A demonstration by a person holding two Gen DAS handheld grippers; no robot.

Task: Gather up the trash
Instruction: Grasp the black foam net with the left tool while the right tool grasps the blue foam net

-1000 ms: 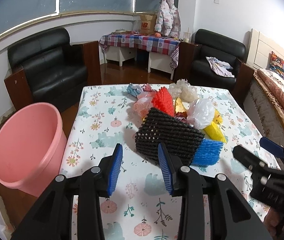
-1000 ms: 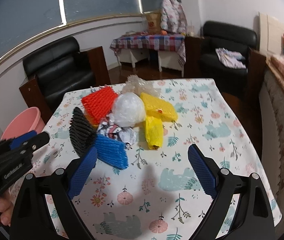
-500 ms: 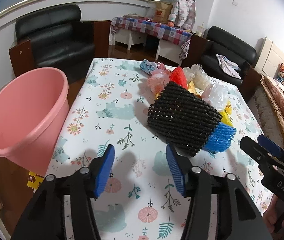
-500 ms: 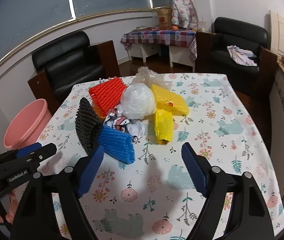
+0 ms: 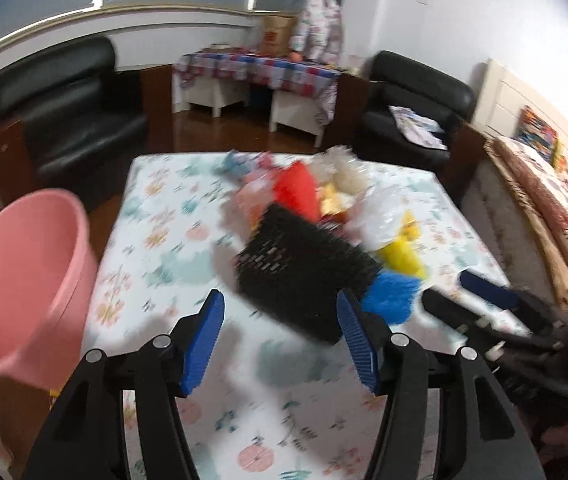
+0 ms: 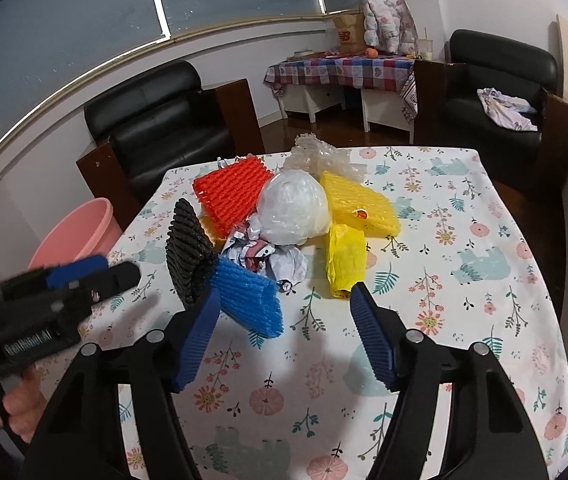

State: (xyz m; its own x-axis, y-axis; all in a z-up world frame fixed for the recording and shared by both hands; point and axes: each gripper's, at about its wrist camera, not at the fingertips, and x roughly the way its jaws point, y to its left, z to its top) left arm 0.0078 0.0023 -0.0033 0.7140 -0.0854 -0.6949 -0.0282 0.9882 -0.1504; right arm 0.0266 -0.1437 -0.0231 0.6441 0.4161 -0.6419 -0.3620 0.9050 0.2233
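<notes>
Both claws, left claw [image 5: 279,340] and right claw [image 6: 284,336], seemingly hover tilted, empty.

Both tools are built alike. The left gripper [image 5: 279,332] has matte black plastic arms that fork into two fingers, each tipped with a bright blue pad [image 5: 203,344] ribbed in fine ridges. Round silver screw heads [image 5: 161,342] sit at the arm joints. The right gripper [image 6: 284,330] shows the same black frame, blue ribbed pads [image 6: 372,340] and silver screws [image 6: 412,335]. Seen from the right wrist camera, the left tool's black body carries blurred white lettering [image 6: 27,342] on its side. A hand [image 6: 19,408] wraps its handle; no sleeve shows.
</notes>
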